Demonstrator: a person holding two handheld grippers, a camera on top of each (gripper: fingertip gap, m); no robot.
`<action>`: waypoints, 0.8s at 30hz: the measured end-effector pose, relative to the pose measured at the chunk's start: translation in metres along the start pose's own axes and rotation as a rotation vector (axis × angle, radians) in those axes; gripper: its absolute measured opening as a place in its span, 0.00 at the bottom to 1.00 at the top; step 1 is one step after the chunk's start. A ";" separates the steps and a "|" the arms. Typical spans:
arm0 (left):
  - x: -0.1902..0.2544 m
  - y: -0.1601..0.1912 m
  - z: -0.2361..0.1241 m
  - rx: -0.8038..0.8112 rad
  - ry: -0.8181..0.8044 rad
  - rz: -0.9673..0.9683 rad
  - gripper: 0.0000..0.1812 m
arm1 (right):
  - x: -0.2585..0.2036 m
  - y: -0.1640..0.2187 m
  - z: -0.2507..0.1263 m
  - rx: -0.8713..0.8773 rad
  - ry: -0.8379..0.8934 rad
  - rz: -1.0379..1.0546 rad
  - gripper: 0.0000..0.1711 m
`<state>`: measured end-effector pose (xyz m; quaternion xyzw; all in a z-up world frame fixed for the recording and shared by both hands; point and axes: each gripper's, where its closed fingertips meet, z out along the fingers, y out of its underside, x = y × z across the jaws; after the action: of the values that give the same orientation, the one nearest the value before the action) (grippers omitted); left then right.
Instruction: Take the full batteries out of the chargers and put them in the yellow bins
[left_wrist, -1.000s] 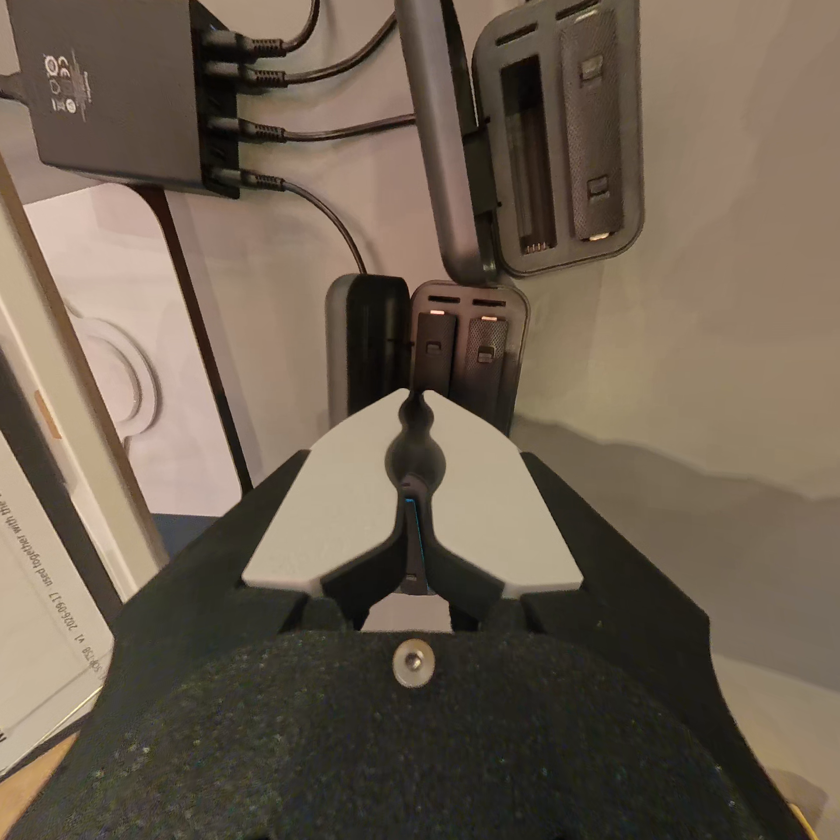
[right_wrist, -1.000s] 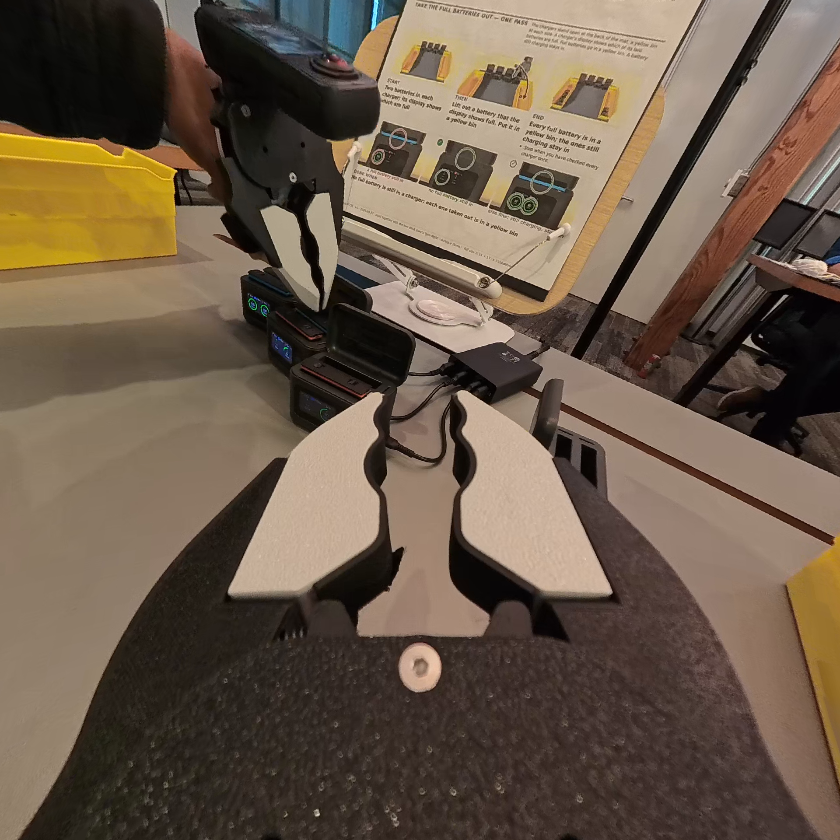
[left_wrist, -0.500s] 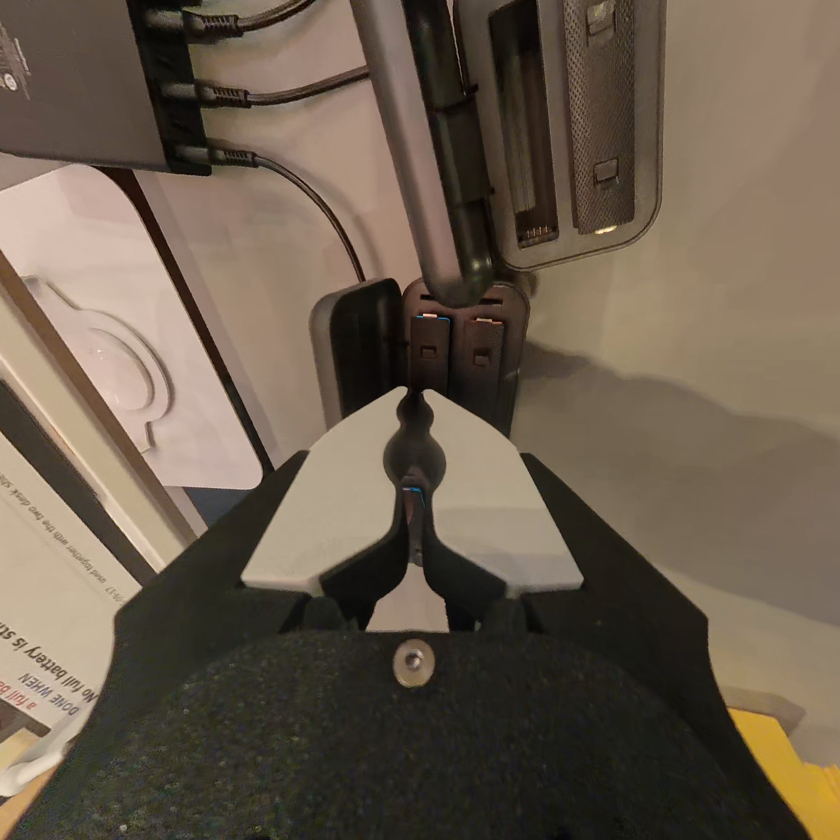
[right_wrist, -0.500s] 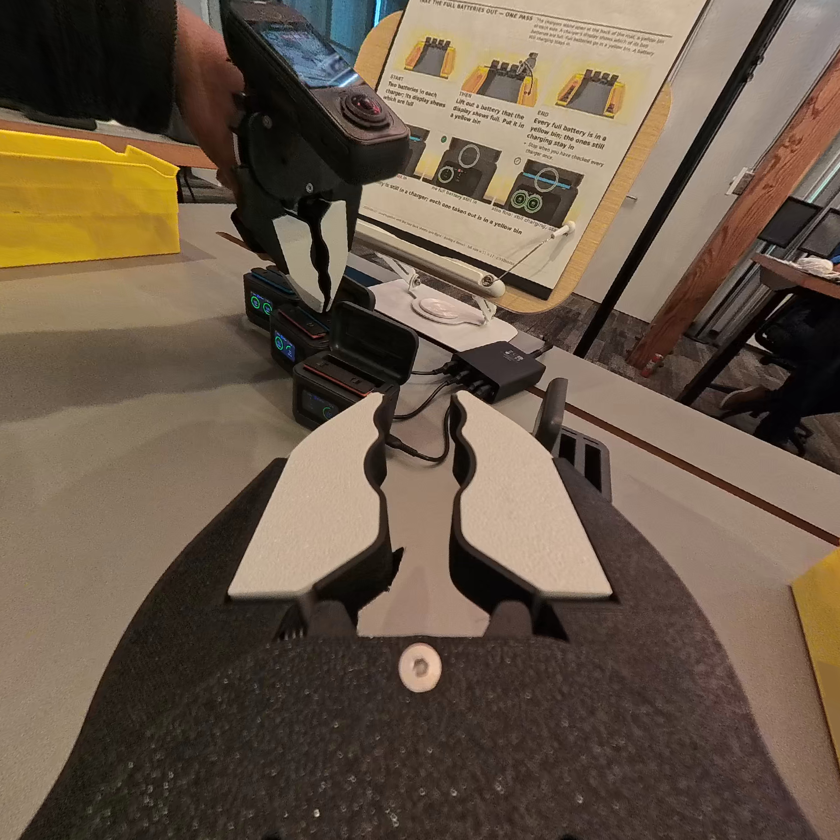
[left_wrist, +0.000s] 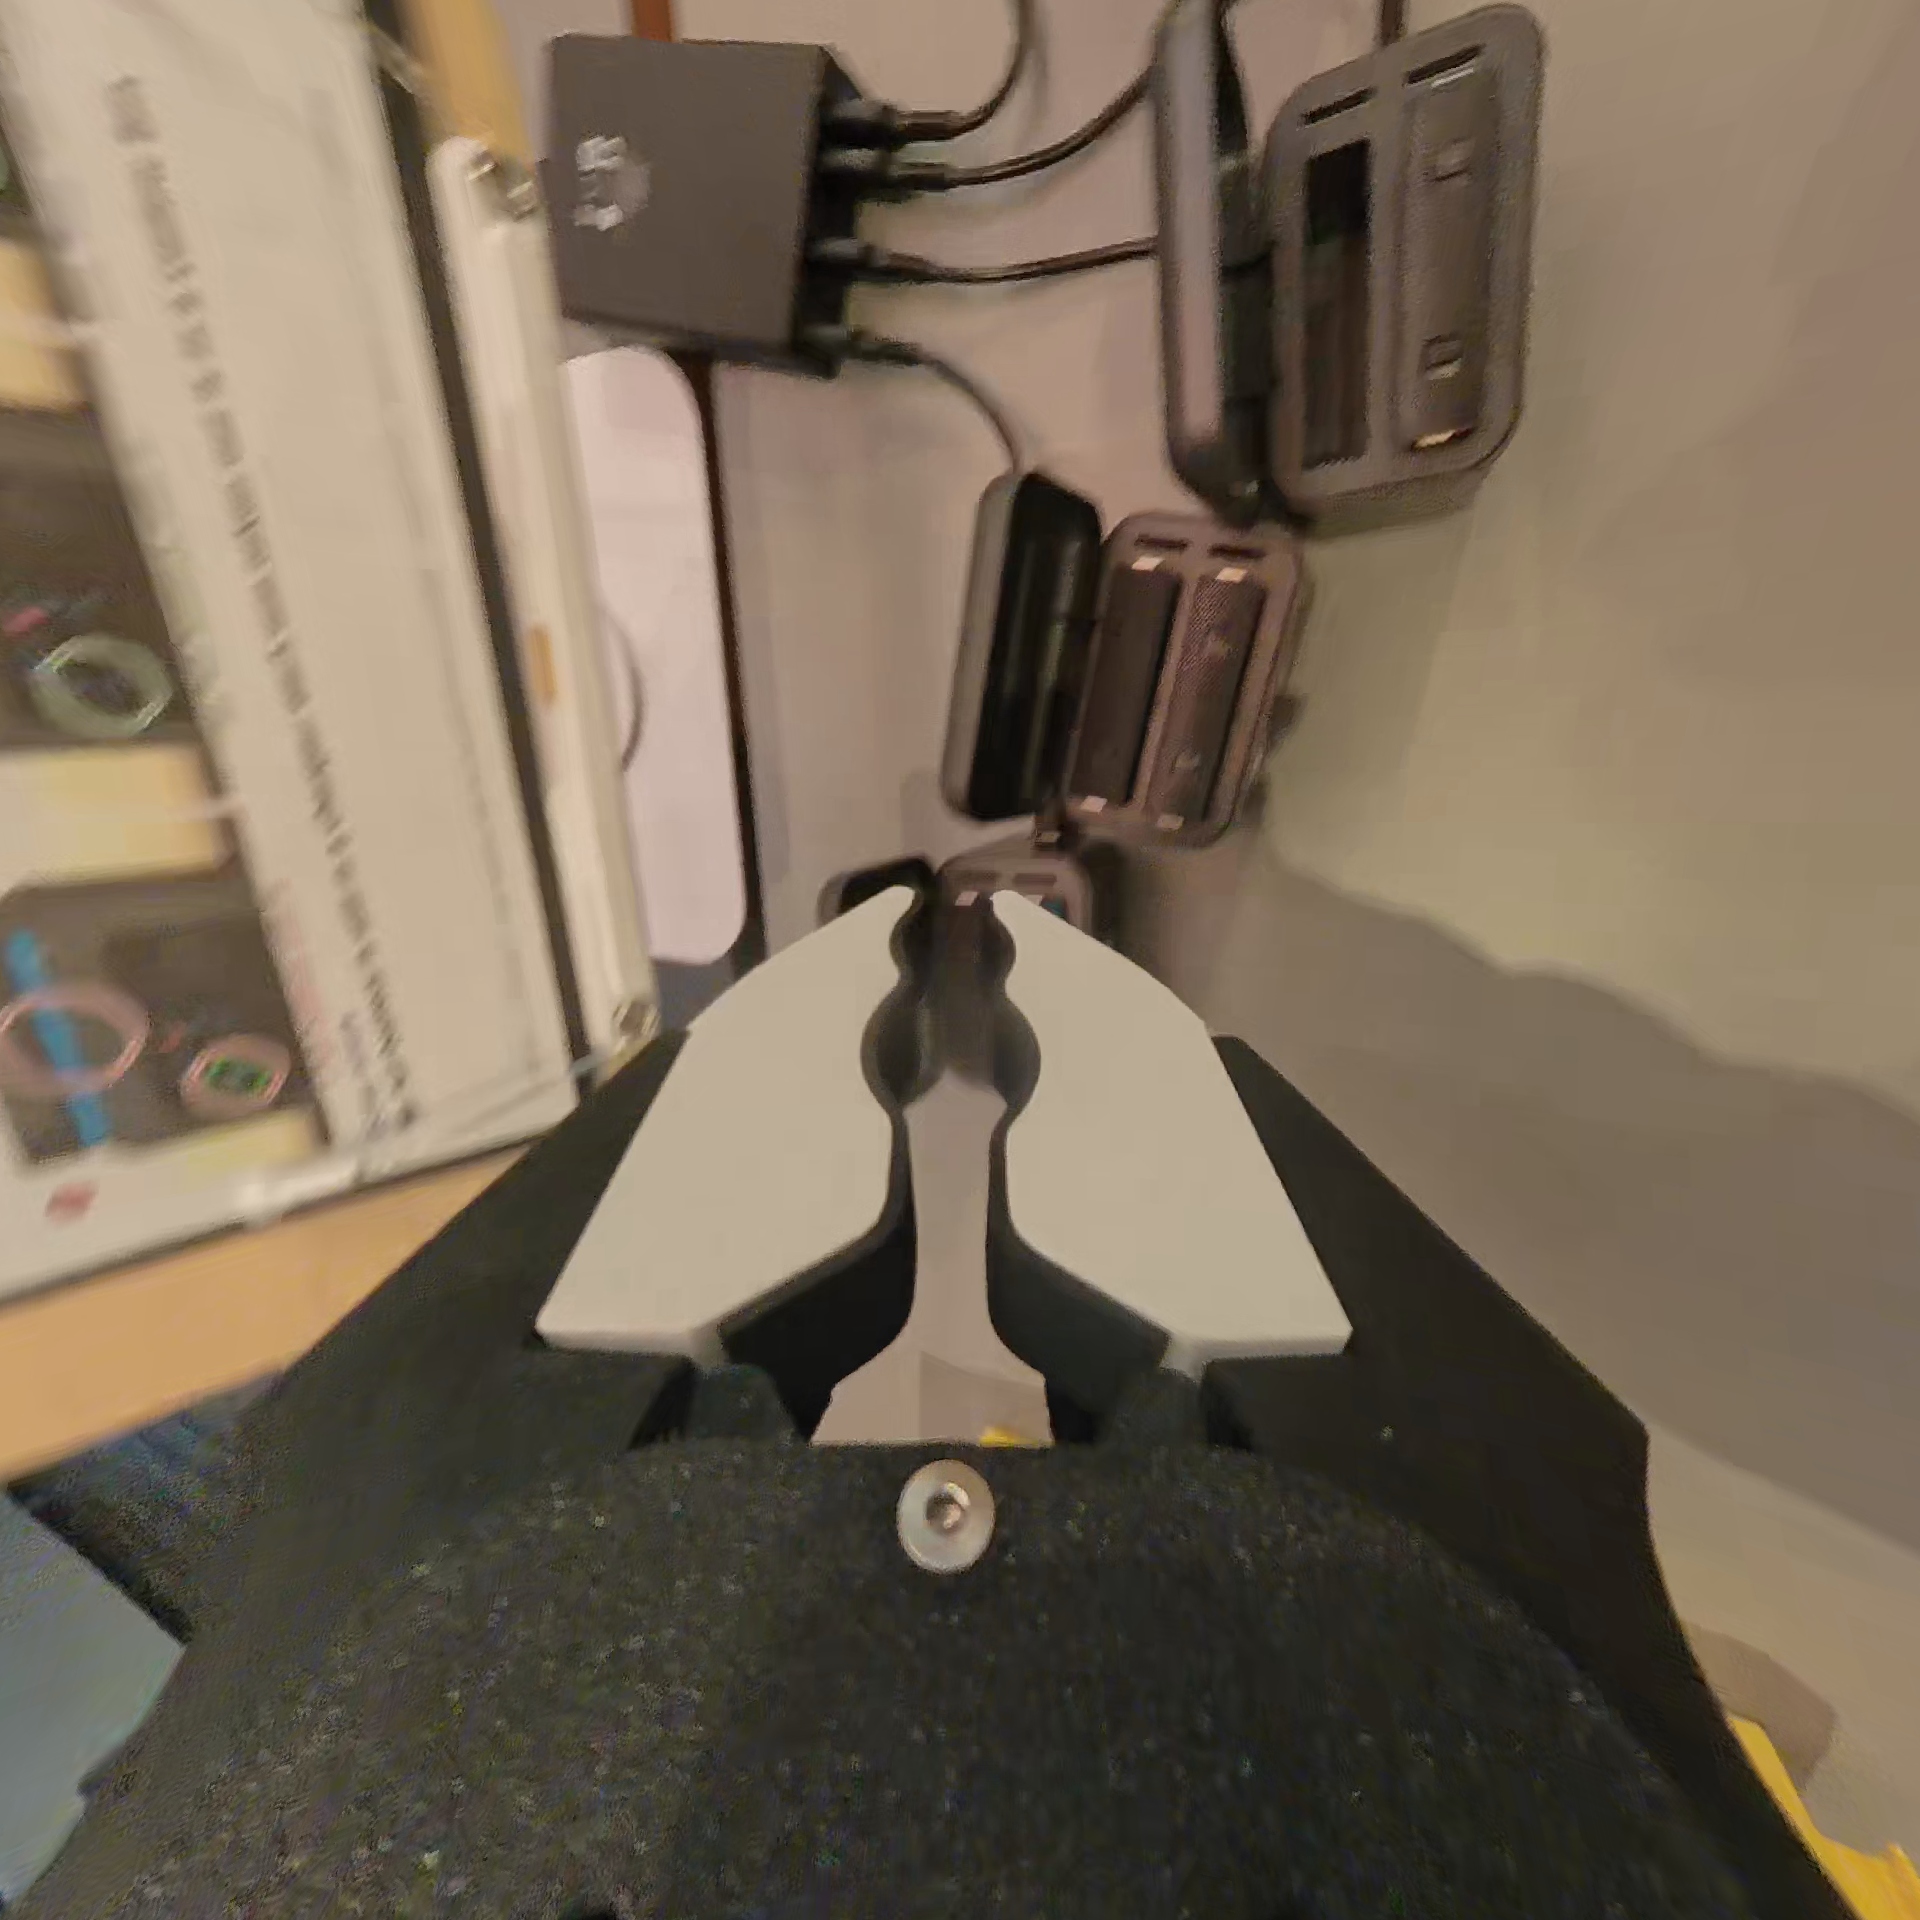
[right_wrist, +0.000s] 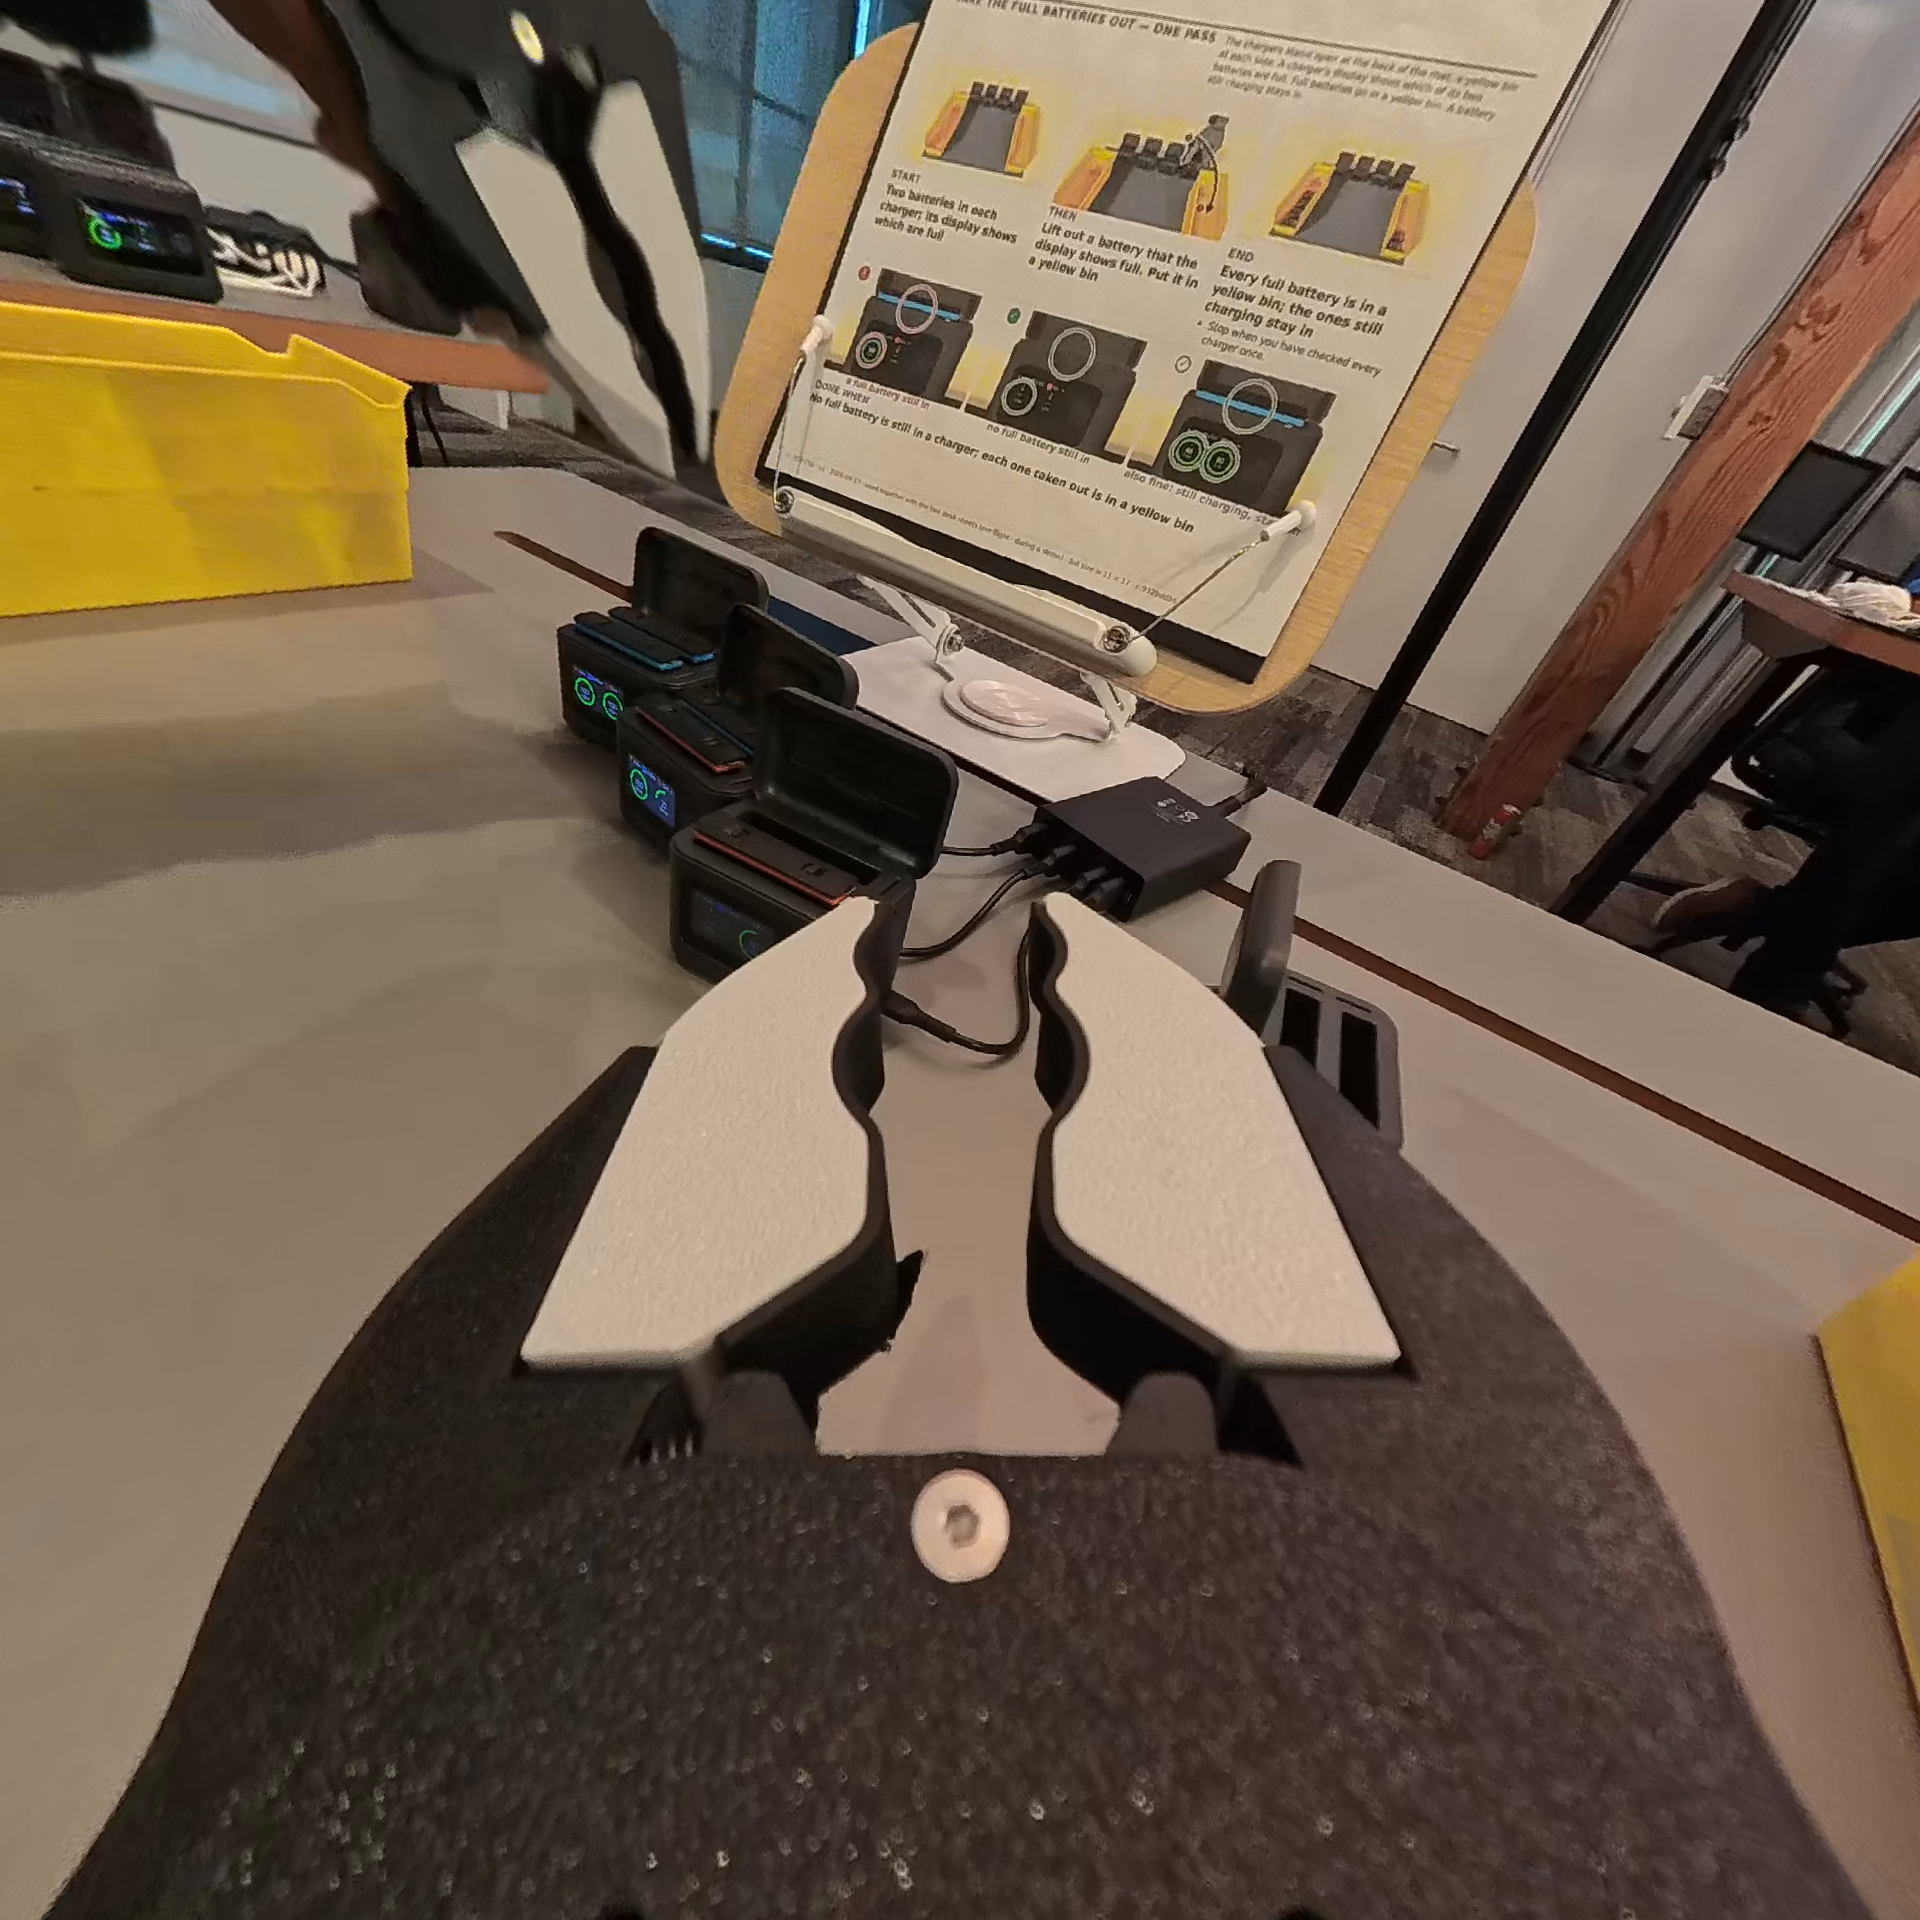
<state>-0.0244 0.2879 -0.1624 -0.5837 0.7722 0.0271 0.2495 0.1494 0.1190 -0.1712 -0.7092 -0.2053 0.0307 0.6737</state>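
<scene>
In the left wrist view my left gripper is open with nothing between its fingers, high above the grey table. Below it stand three open chargers: the far charger has one empty slot and one battery, the middle charger holds two batteries, and the near charger lies just past the fingertips. A yellow bin's edge shows at the bottom right. In the right wrist view my right gripper is open and empty, low over the table near a row of chargers. The left gripper is blurred at the top left, beside a yellow bin.
A black power hub with cables feeds the chargers. An instruction board on a white stand rises behind them. Another open charger sits right of my right fingers. A second yellow bin's corner is at the right edge. One gripper's finger ends stand about 25 cm off the other's.
My left gripper has opened, and the dark battery it held is gone from between its fingers. It has swung up and left, away from the chargers. The right gripper has stayed put.
</scene>
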 end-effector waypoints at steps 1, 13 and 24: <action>-0.006 0.008 -0.013 0.001 -0.026 -0.024 0.05 | 0.000 0.000 0.000 0.000 0.000 0.001 0.15; -0.008 0.188 -0.112 -0.180 -0.193 -0.308 0.22 | -0.002 0.004 0.001 -0.013 -0.003 0.000 0.15; 0.040 0.295 -0.083 -0.339 -0.182 -0.383 0.21 | -0.003 0.013 0.005 -0.045 0.002 -0.013 0.15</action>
<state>-0.3317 0.3184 -0.1802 -0.7477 0.6066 0.1607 0.2174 0.1488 0.1227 -0.1848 -0.7228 -0.2098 0.0212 0.6581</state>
